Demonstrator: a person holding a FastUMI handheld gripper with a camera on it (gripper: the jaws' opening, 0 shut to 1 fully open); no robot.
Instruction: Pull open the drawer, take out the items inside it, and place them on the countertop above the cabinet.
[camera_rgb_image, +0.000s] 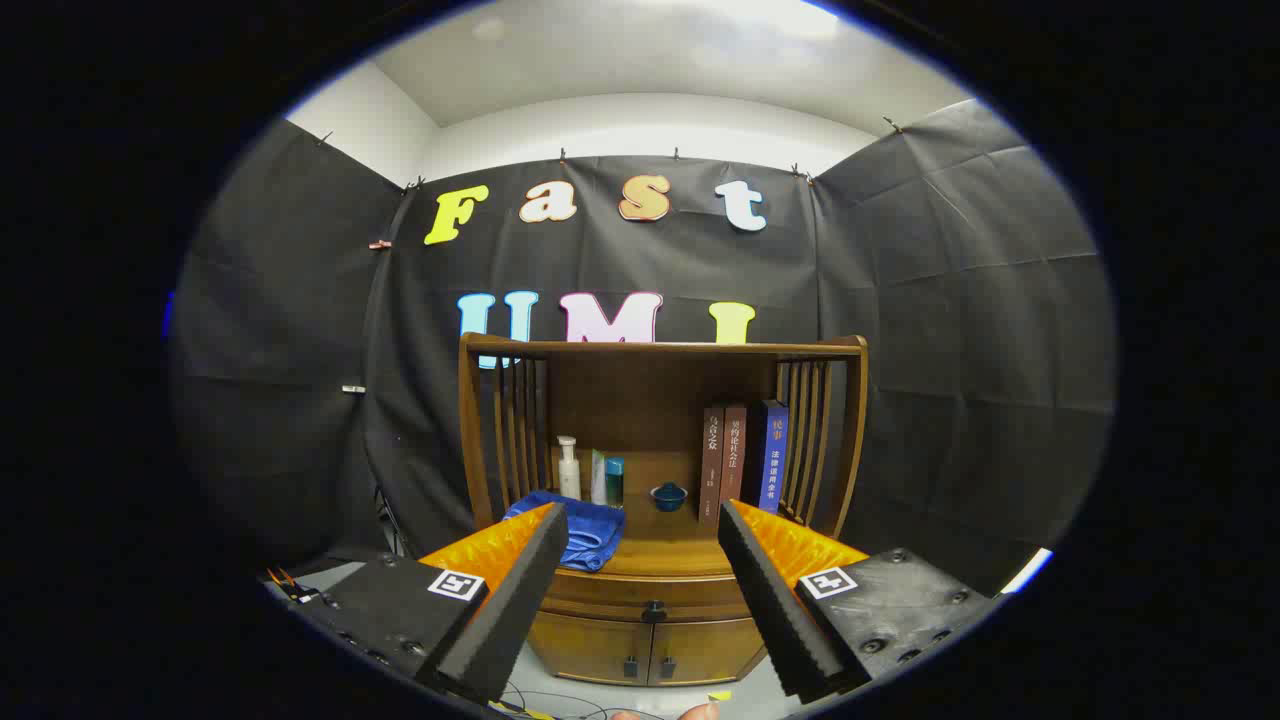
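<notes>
Wood, dark and glossy brown, makes up the cabinet (650, 640) that stands against the black cloth wall, straight ahead of the gripper (640, 530) and well beyond its fingertips. The drawer (645, 600) is a shallow, wide band running across the cabinet's front just under the countertop (680, 548), with one small dark knob (654, 608) at its middle — it sits flush and shut. Below it are two little doors (650, 652), each with a small dark pull near the centre seam. Above the countertop rises an open shelf frame (660, 348) with slatted sides and a flat top board. On the countertop lie a folded blue towel (585, 535) at one end, partly behind one finger, then a white pump bottle (568, 468), a pale tube and a teal one (606, 478) close together, a small blue bowl (668, 495) near the middle, and three upright books (742, 460) leaning by the far slats. The gripper's fingers are spread wide with nothing between them but the view of the cabinet; neither finger touches anything. The drawer's knob shows in the gap between the fingers, low and far off.
</notes>
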